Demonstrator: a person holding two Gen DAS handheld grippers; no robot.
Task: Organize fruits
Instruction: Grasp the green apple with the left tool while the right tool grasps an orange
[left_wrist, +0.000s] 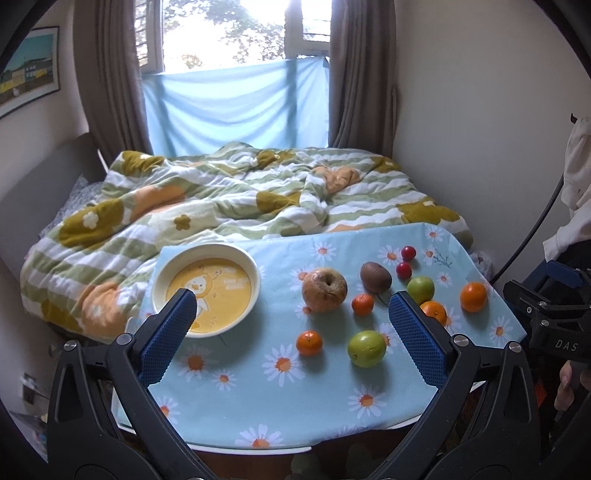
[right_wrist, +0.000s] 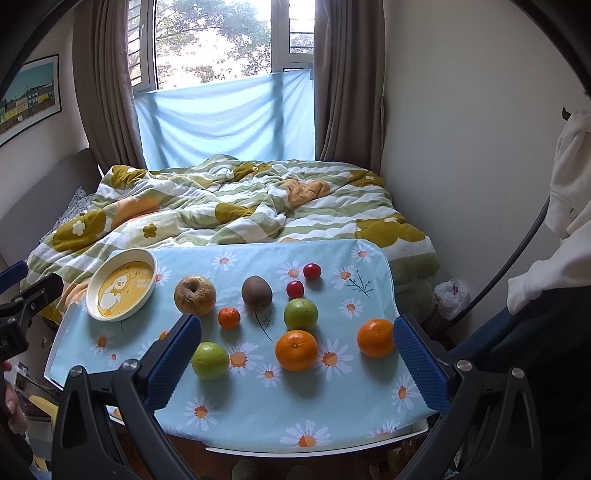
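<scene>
A cream and yellow bowl (left_wrist: 207, 290) (right_wrist: 122, 288) sits empty at the table's far left. Loose fruit lies on the daisy tablecloth: a wrinkled apple (left_wrist: 324, 290) (right_wrist: 195, 295), a kiwi (left_wrist: 375, 277) (right_wrist: 257, 291), two red cherry tomatoes (left_wrist: 408, 253) (right_wrist: 312, 271), green fruits (left_wrist: 366, 348) (right_wrist: 209, 360), several oranges (left_wrist: 309, 342) (right_wrist: 296, 350). My left gripper (left_wrist: 291, 314) is open and empty above the table's front. My right gripper (right_wrist: 297, 341) is open and empty, with fruit between its fingers in view.
The table (right_wrist: 258, 417) stands against a bed with a rumpled floral quilt (left_wrist: 221, 199). The window and blue cloth are behind. A white garment (right_wrist: 569, 192) hangs at the right. The other gripper shows at each view's edge (left_wrist: 554, 314).
</scene>
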